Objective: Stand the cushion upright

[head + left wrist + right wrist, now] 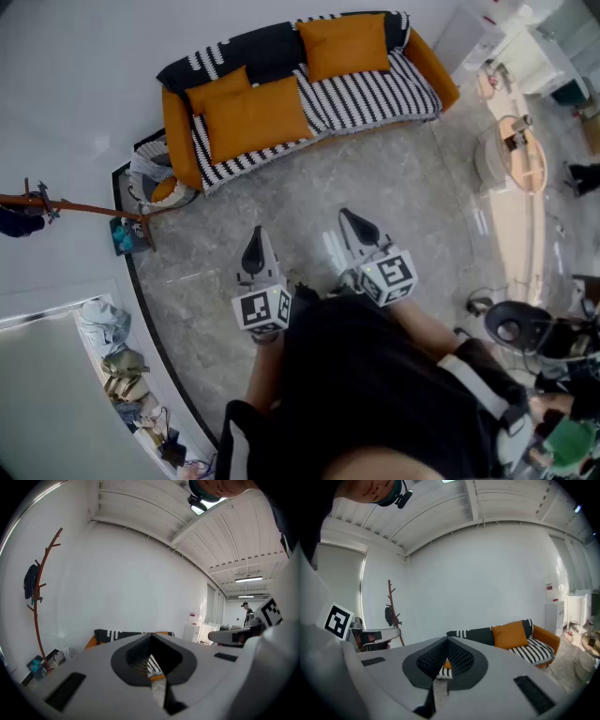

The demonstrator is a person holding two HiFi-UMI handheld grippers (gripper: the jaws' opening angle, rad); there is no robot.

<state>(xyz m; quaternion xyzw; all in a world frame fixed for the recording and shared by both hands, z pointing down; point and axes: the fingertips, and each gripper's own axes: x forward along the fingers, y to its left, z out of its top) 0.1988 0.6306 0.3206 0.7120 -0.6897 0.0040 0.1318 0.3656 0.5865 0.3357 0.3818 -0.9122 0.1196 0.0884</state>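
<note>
Cushion [255,117] lies flat on the sofa [375,94], left end; left gripper [255,239] and right gripper [352,220], jaws together, must approach first.

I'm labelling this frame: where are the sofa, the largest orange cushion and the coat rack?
sofa [375,94]: head view, bare striped seat.
largest orange cushion [255,117]: head view, middle of its face.
coat rack [94,208]: head view, midway along its pole.

Ahead of my left tongs [255,242] and right tongs [354,225], across the grey floor [394,178], stands an orange sofa [375,94] under a striped throw. A basket [155,178] sits at its end, left of my left tongs. A rust-brown coat stand [75,206] is further left, and a round white table [511,155] is well right.
</note>
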